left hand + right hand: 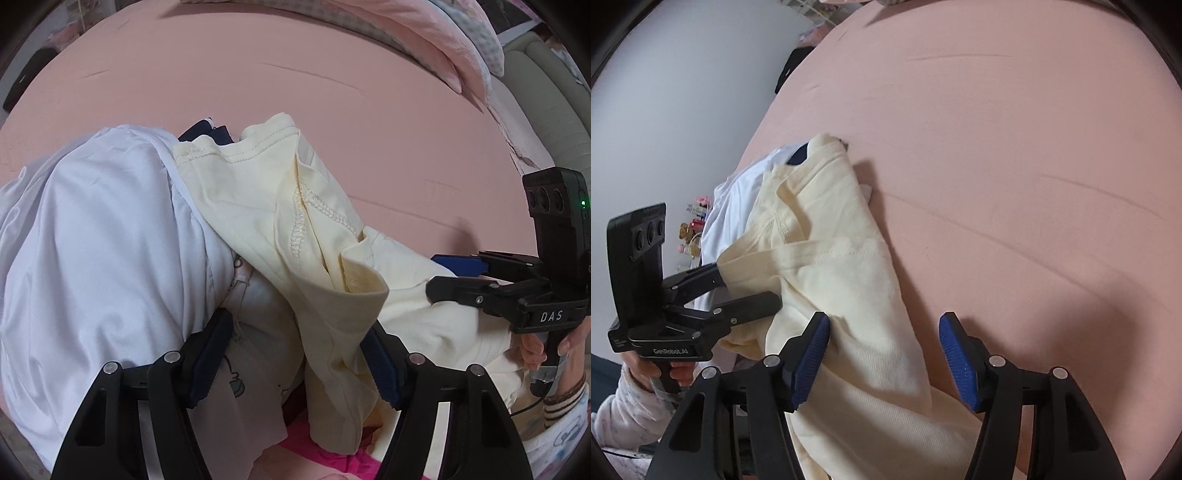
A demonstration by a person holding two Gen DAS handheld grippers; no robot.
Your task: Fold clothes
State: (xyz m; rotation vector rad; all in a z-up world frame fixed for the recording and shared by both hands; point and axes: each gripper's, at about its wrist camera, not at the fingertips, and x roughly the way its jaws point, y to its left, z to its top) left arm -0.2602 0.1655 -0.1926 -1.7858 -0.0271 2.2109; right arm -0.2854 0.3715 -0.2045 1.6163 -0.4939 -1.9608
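both my grippers gape wide: left gripper (299, 354) over cream garment (314, 229), right gripper (884, 356) beside it on pink bed (1015, 166).

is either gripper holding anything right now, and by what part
Nothing is held. The left gripper and right gripper both stand open, their jaws around folds of the crumpled cream cotton garment, not clamped.

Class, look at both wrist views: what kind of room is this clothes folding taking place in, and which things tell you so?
Most likely a bedroom: the clothes lie on a wide pink sheet like a bed's, a pink quilt is bunched at its far edge, and the cream garment lies on it.
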